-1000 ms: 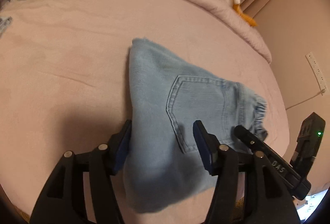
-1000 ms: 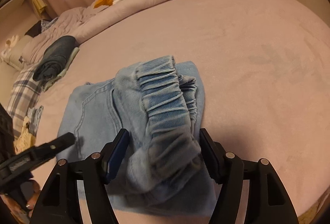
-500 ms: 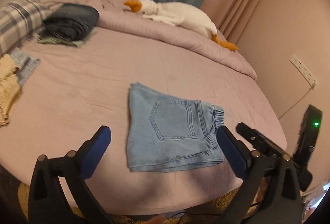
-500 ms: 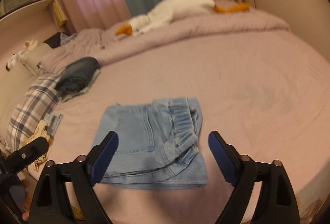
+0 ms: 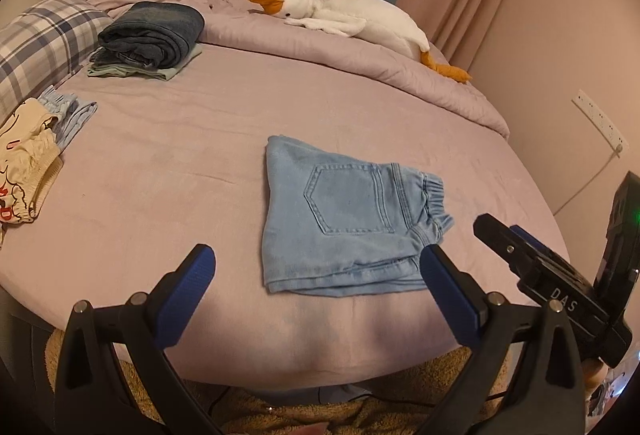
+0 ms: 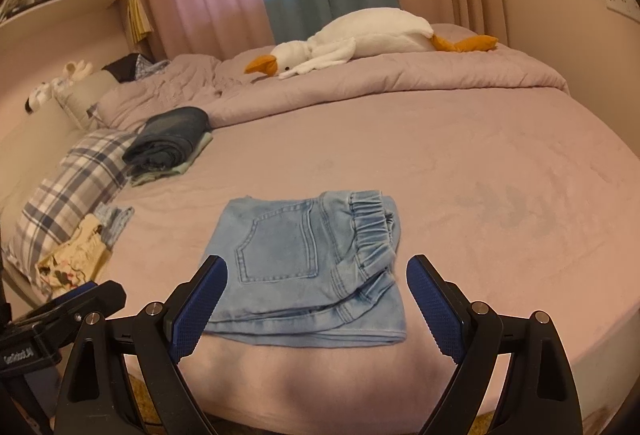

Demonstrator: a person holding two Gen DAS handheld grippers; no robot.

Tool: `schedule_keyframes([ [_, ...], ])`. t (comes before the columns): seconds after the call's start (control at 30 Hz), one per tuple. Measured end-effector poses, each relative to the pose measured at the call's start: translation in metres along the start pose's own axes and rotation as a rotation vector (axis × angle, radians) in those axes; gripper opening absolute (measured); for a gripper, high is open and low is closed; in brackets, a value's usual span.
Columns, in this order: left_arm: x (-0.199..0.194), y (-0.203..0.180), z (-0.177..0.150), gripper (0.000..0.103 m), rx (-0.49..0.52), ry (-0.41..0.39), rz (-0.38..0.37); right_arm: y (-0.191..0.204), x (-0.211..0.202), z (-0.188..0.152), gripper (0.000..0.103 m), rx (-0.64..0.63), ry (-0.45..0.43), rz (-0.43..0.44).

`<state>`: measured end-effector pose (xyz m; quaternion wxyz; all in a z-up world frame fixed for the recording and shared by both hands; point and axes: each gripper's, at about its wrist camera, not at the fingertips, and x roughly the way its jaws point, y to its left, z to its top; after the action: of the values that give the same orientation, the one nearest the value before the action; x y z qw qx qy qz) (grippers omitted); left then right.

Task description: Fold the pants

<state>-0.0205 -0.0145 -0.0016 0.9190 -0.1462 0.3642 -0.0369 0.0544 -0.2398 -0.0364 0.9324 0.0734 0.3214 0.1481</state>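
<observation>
Light blue denim pants (image 5: 344,223) lie folded into a small stack on the pink bed, back pocket up and elastic waistband to the right; they also show in the right wrist view (image 6: 308,267). My left gripper (image 5: 316,275) is open and empty, held back from the pants above the bed's near edge. My right gripper (image 6: 316,291) is open and empty, also pulled back near the bed's edge. The right gripper's body (image 5: 552,287) shows at the right in the left wrist view.
A folded dark jeans stack (image 5: 152,35) sits at the back left. A plaid pillow (image 5: 44,39) and loose clothes (image 5: 28,163) lie at the left. A plush goose (image 5: 352,19) rests on the folded duvet (image 6: 400,75). A wall socket (image 5: 600,119) is at the right.
Both grippers let go of the pants, opened wide and drew back and up from the bed. The pants now lie flat and folded on the sheet.
</observation>
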Motion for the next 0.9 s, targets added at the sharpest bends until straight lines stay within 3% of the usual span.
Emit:
schedule_keyframes([
  [0.17,-0.0003,-0.0008,-0.0031,0.102,0.011,0.003,0.032,0.0029,-0.0012,-0.0039,0.091,-0.003,0.006,-0.004],
  [0.9,0.0023,0.0022,-0.0039,0.102,0.001,0.018,0.037,0.0048,0.0018,-0.006,0.091,-0.018,0.032,-0.029],
])
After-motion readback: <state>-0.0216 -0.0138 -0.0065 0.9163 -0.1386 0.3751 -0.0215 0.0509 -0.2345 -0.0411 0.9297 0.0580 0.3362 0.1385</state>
